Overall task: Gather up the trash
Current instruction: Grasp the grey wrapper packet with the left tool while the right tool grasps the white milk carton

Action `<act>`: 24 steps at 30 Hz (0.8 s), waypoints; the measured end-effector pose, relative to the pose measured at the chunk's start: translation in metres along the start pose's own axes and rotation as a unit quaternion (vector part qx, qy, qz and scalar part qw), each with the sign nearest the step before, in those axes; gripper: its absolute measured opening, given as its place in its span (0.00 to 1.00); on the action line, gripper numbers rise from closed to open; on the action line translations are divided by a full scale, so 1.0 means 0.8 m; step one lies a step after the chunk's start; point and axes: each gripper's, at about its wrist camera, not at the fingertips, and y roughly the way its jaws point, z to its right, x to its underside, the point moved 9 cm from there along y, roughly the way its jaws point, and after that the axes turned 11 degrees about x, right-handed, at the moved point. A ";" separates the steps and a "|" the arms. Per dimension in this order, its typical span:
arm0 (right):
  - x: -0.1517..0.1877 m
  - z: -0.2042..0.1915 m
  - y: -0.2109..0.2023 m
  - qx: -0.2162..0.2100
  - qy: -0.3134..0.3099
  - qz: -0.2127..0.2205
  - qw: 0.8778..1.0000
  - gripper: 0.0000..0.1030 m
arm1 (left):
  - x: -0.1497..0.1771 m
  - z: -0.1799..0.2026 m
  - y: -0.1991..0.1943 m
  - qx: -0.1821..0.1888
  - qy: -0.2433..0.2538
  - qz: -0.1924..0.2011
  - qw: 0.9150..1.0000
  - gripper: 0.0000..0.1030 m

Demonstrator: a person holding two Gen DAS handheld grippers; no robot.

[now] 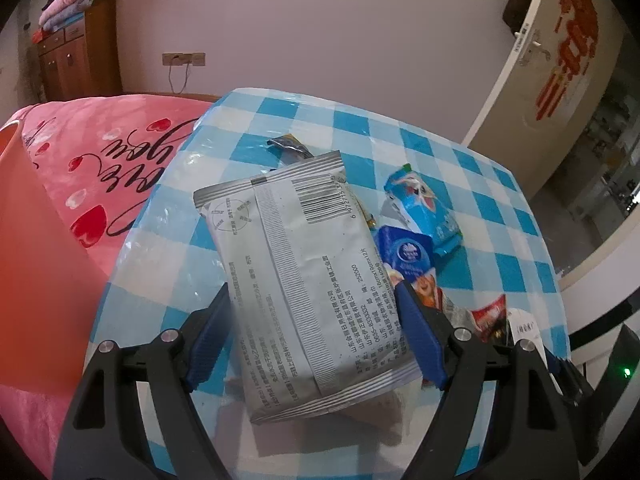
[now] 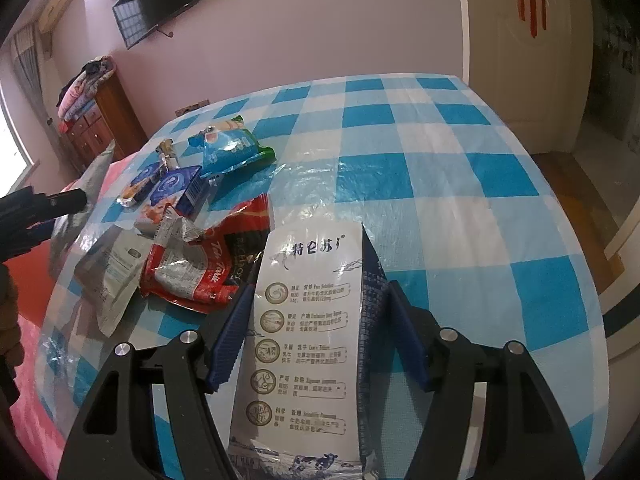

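My left gripper [image 1: 314, 300] is shut on a silver foil packet [image 1: 296, 272] with a barcode, held above the checked table [image 1: 460, 184]. It shows at the left of the right wrist view [image 2: 94, 176]. My right gripper [image 2: 320, 300] is shut on a white milk carton [image 2: 312, 340] with blue sides. On the table lie a light-blue snack wrapper [image 1: 424, 208] [image 2: 228, 148], a small blue carton [image 1: 406, 250] [image 2: 180, 188], a red wrapper [image 2: 216, 264] [image 1: 488, 316] and a crumpled silver wrapper [image 2: 108, 276].
An orange bin [image 1: 36, 248] stands at the left beside a pink bed cover [image 1: 104, 152]. A wooden cabinet [image 1: 76, 56] stands against the far wall. A white door [image 1: 560, 60] is at the right. The right half of the table [image 2: 460, 184] holds nothing.
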 end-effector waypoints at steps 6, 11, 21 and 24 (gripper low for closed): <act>0.000 -0.002 0.001 0.010 -0.007 -0.001 1.000 0.65 | 0.021 0.009 -0.010 0.019 0.015 -0.008 1.000 0.77; 0.000 0.001 -0.001 0.004 0.005 0.001 1.000 0.64 | 0.034 0.013 -0.017 0.033 0.025 -0.012 0.999 0.77; -0.001 0.015 -0.015 -0.039 0.069 -0.005 0.997 0.64 | 0.049 0.021 -0.037 0.058 0.044 -0.010 0.997 0.77; -0.009 0.012 -0.025 -0.043 0.073 0.001 0.996 0.64 | 0.049 0.021 -0.046 0.064 0.045 -0.004 0.997 0.77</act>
